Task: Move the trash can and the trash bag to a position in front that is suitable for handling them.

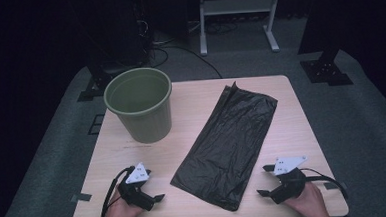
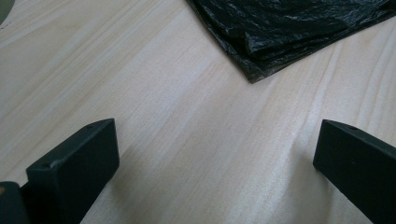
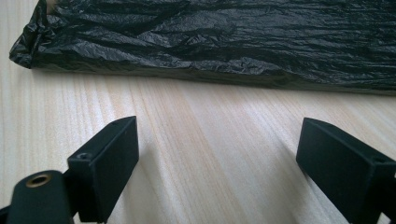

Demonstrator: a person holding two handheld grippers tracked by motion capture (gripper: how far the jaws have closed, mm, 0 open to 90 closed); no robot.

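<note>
A flat black plastic bag (image 1: 229, 136) lies diagonally across the middle of the wooden table (image 1: 201, 203). An empty green bucket (image 1: 140, 103) stands upright at the table's far left. My left gripper (image 1: 158, 199) rests open near the front left edge, a short way left of the bag's near corner (image 2: 254, 70). My right gripper (image 1: 263, 180) is open near the front right edge, its jaws facing the bag's long edge (image 3: 224, 74) with bare wood between. Nothing is held in either.
The table stands on grey carpet. A white frame stand (image 1: 238, 16) and dark equipment stands (image 1: 324, 66) are on the floor behind it. Bare tabletop lies along the front edge and at the far right.
</note>
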